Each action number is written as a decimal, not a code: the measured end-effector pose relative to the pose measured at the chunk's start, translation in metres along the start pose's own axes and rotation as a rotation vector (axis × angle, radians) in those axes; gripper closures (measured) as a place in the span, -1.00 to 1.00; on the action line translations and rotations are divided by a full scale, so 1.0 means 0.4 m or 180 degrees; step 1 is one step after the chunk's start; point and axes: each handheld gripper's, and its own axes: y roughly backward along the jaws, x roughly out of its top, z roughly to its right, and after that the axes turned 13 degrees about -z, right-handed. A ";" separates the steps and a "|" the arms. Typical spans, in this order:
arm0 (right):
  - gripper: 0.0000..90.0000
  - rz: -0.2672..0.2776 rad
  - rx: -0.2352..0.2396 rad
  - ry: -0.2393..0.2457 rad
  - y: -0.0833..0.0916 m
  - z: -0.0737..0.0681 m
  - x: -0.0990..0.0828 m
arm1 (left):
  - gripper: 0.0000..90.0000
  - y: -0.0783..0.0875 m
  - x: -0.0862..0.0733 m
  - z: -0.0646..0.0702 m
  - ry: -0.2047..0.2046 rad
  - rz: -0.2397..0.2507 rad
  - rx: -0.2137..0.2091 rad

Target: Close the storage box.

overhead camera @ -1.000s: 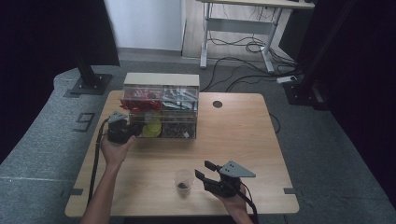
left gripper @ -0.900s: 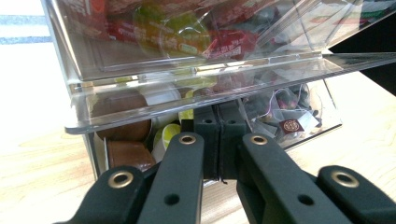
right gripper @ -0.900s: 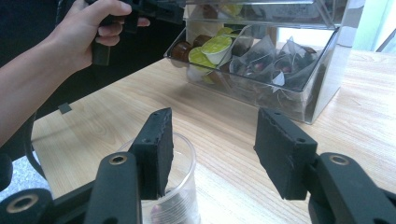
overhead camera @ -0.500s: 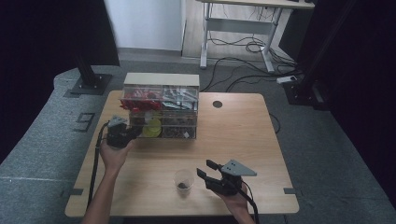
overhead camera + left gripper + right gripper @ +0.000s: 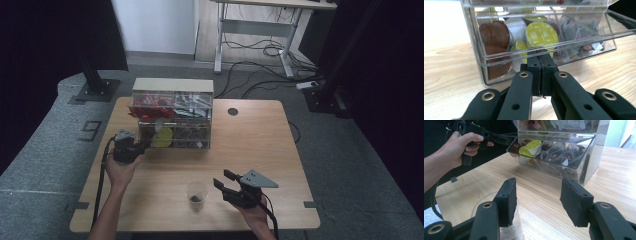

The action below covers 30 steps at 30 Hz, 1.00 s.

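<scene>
The left hand-held gripper [image 5: 540,62] has its jaws pressed together at the front lip of the clear organizer's [image 5: 172,119] pulled-out lower drawer [image 5: 544,42], which holds coffee capsules [image 5: 541,33]. The right hand-held gripper [image 5: 537,195] is spread wide, empty, beside a clear cup [image 5: 196,193] on the counter [image 5: 260,145].

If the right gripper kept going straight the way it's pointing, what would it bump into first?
Probably the clear drawer box. The right gripper has its jaws open and points across bare table toward the box's pulled-out lower drawer of capsules. The plastic cup sits beside its near jaw, out of that line. Depth is hard to judge.
</scene>
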 end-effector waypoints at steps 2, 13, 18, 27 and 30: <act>0.02 0.0000 -0.0002 0.0000 0.000 0.000 0.000 | 0.97 -0.002 -0.004 -0.001 0.0002 -0.0018 0.0006; 0.02 -0.0018 -0.0023 0.0001 -0.002 0.000 -0.001 | 0.96 -0.019 -0.021 -0.011 0.0037 -0.0113 0.0005; 0.02 -0.0024 -0.0021 0.0008 -0.003 -0.001 -0.002 | 0.96 -0.030 -0.029 -0.014 0.0032 -0.0183 0.0012; 0.02 -0.0027 -0.0019 0.0000 -0.004 -0.001 -0.003 | 0.95 -0.038 -0.035 -0.020 0.0052 -0.0258 -0.0007; 0.02 -0.0033 -0.0021 0.0008 -0.005 -0.001 -0.003 | 0.94 -0.040 -0.036 -0.022 0.0056 -0.0272 -0.0003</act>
